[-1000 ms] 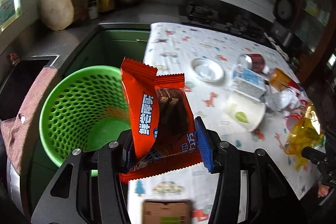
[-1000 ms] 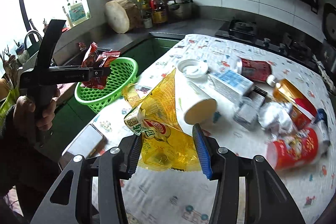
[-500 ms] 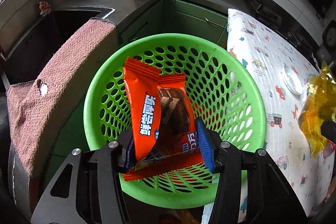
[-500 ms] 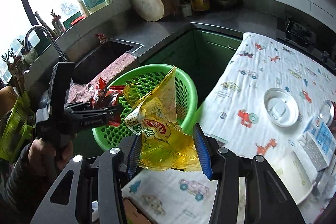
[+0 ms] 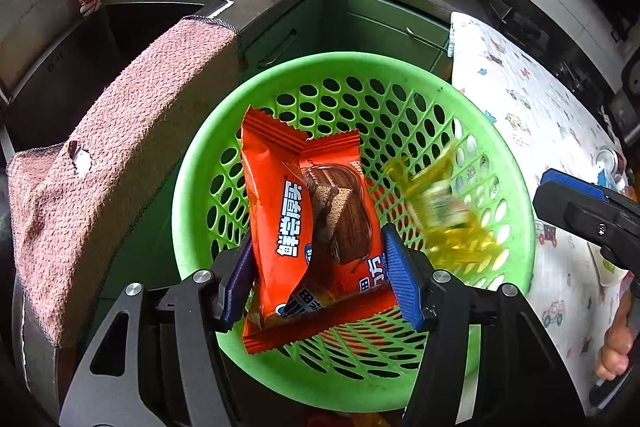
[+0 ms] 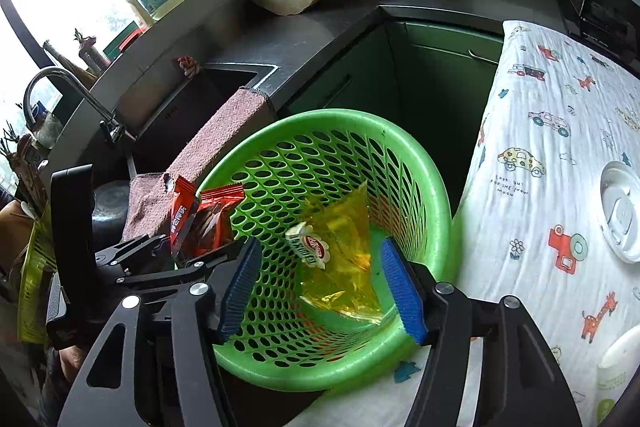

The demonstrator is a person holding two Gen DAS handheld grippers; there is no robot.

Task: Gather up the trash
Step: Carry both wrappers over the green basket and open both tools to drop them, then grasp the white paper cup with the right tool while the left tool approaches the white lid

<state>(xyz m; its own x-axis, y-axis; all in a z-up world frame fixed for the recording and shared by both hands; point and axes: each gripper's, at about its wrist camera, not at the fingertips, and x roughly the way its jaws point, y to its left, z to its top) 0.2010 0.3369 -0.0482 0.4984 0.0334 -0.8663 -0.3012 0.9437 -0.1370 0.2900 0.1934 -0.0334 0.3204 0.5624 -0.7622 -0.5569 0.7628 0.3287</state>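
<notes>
Yellow snack wrapper (image 6: 340, 259) is loose inside the green perforated basket (image 6: 436, 195), clear of both blue pads; a half-second back it was pinched in the right gripper (image 6: 320, 283) above the rim; those jaws have just been opening and now stand wide with nothing pressed between them; in the left wrist view the wrapper (image 5: 444, 211) shows as a motion-blurred smear against the basket (image 5: 516, 187) wall, so it reads as mid-drop or just landing; one piece of trash counts as delivered.

Orange wafer wrapper (image 5: 312, 227) sits between the left gripper (image 5: 316, 275) pads, directly over the basket's opening; a second ago it hung beside the table, basket off to one side; these jaws have just been opening too; whether the pads grip it yet, cannot tell; release looks imminent.

Pose: both grippers angle steeply down into the basket, left one at the rim next to the pink towel (image 5: 132, 147), right one at the rim next to the printed tablecloth (image 6: 560, 147); white lid (image 6: 622, 223) waits on the cloth, more to fetch.
</notes>
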